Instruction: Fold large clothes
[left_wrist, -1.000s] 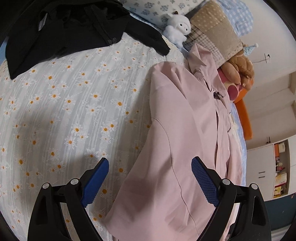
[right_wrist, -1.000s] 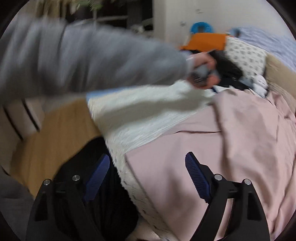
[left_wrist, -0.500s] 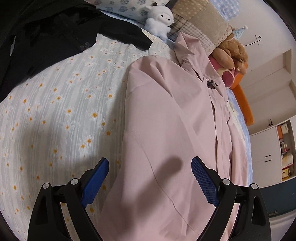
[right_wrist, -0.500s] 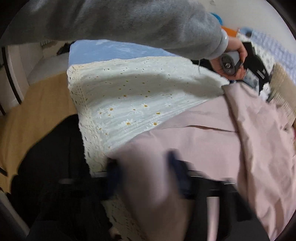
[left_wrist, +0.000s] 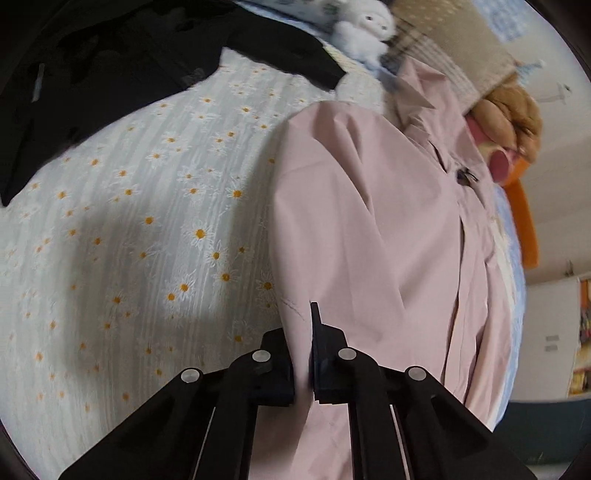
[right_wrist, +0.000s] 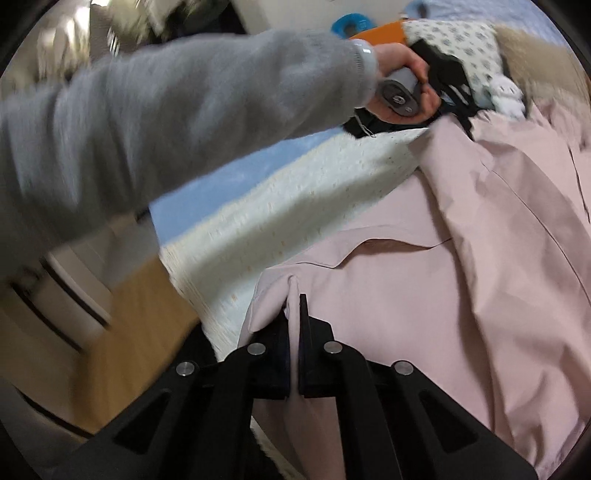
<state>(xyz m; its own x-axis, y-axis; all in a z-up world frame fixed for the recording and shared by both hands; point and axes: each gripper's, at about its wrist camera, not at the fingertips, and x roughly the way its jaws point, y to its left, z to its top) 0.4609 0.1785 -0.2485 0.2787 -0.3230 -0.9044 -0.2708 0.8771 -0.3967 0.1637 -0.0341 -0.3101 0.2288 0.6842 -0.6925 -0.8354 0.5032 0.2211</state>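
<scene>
On my left wrist camera, the left gripper (left_wrist: 303, 354) is clamped on a fold of the pink shirt (left_wrist: 373, 236), pinching the cloth along the shirt's left edge where it meets the bedspread (left_wrist: 147, 229). The shirt lies spread lengthwise on the bed, its collar (left_wrist: 413, 88) pointing away from me toward the pillows. The bedspread is white with small daisies. A black garment (left_wrist: 110, 74) lies across the far left of the bed, apart from the shirt. Beyond the collar I see a white plush toy (left_wrist: 364, 27), a beige checked pillow (left_wrist: 450, 48) and a brown plush toy (left_wrist: 506, 118), all a little blurred.

On my right wrist camera, the right gripper (right_wrist: 293, 354) is closed on the shirt (right_wrist: 443, 295) as well, holding a raised pleat of pink cloth near its corner at the edge of the bed. The cloth stands up between the two fingers. Across the frame I see my left hand (right_wrist: 402, 74) in a grey sleeve (right_wrist: 184, 122), gripping the grey handle of the other gripper at the far side of the shirt. The daisy bedspread (right_wrist: 280, 206) shows between sleeve and shirt, with a blue sheet (right_wrist: 221, 188) beside it. Wooden floor (right_wrist: 129, 332) lies below the bed's edge. The view is motion-blurred.
</scene>
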